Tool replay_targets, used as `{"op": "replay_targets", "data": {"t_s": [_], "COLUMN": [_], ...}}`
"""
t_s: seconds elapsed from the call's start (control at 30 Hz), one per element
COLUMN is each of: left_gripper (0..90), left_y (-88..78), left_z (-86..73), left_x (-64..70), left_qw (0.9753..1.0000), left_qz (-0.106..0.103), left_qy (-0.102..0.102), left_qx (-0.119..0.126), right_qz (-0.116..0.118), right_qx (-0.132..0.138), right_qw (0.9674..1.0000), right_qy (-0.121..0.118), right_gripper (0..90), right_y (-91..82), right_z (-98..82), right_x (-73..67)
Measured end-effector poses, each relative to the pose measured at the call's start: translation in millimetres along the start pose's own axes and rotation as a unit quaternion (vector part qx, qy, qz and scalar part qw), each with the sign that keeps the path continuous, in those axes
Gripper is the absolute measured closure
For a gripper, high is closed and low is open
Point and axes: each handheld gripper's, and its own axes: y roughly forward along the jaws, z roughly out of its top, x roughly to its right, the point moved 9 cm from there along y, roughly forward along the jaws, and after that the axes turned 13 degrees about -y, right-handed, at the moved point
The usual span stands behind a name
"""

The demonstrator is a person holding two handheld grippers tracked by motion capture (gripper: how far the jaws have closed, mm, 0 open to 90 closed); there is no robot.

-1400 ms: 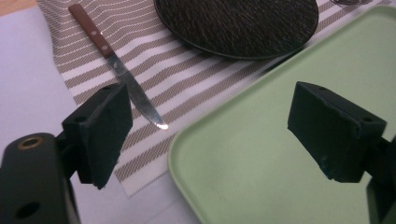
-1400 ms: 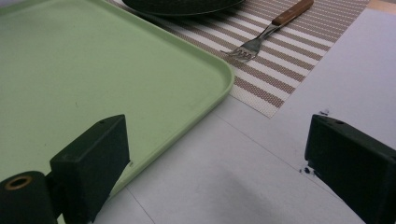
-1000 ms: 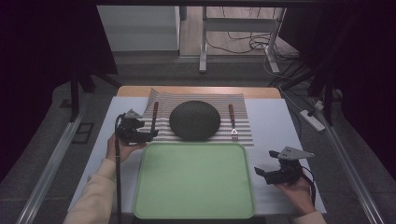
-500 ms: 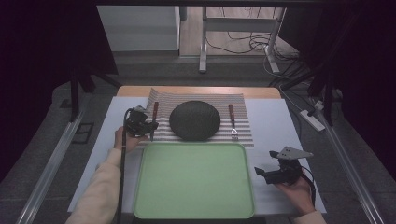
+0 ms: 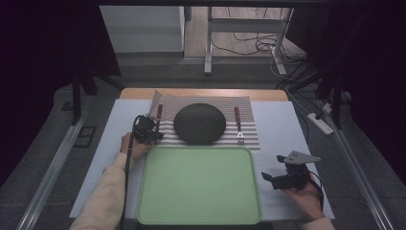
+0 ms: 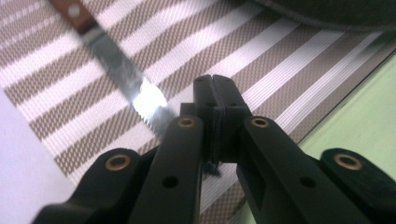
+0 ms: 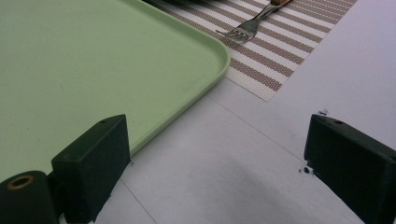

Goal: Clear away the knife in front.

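On the striped woven placemat [image 5: 249,129], left tool [image 6: 215,100] clamped shut on the serrated steel knife with wooden handle [image 6: 122,70], round dark plate [image 5: 199,123] just beside, right tool [image 7: 219,154] gaped open, holding nothing, beside the pale green tray [image 5: 198,187].

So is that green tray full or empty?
Empty. The green tray shows bare surface edge to edge in the high view; the knife, dark plate and fork lie on the striped placemat beyond it.

Knife [image 6: 122,70] blade tip hidden under closed left claw [image 6: 215,88]; handle cut off at top edge.
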Motion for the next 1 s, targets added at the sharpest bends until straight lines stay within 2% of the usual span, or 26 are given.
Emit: {"op": "replay_targets", "data": {"t_s": [0.1, 0.2, 0.37, 0.57, 0.73, 0.9, 1.0], "left_gripper": [88.8, 88.8, 88.8, 88.8, 88.8, 88.8, 88.8], "left_y": [-0.6, -6.3, -12.4, -16.9, -20.8, -22.4, -24.6], "left_z": [-3.9, -8.7, -14.8, -17.7, -19.1, -20.0, -21.4], "left_x": [-6.0, -16.4, -26.6, -37.3, -51.2, -57.2, -63.8], "left_qw": [0.9999, 0.9999, 0.9997, 0.9994, 0.9981, 0.9977, 0.9970], "left_qz": [-0.007, 0.005, 0.003, 0.025, 0.049, 0.050, 0.060], "left_qy": [-0.011, -0.015, -0.022, -0.024, -0.037, -0.044, -0.046], "left_qx": [-0.001, -0.006, -0.007, -0.005, 0.008, 0.015, 0.016], "right_qz": [0.001, -0.002, -0.002, -0.001, -0.001, -0.001, -0.002], "right_qx": [-0.001, -0.001, -0.001, -0.003, -0.005, -0.004, -0.004], "right_qw": [1.0000, 1.0000, 1.0000, 1.0000, 1.0000, 1.0000, 1.0000], "right_qy": [-0.001, -0.001, -0.001, -0.002, -0.002, -0.002, -0.002], "right_gripper": [6.8, 6.8, 6.9, 6.9, 6.9, 6.9, 6.9], "right_y": [0.0, -0.4, -0.4, -0.1, 0.1, 0.5, 0.3], "right_z": [-0.2, 0.0, 0.0, -0.4, -0.7, -0.6, -0.7], "right_x": [-0.1, 0.2, 0.4, 0.2, 0.2, 0.1, 0.2]}}
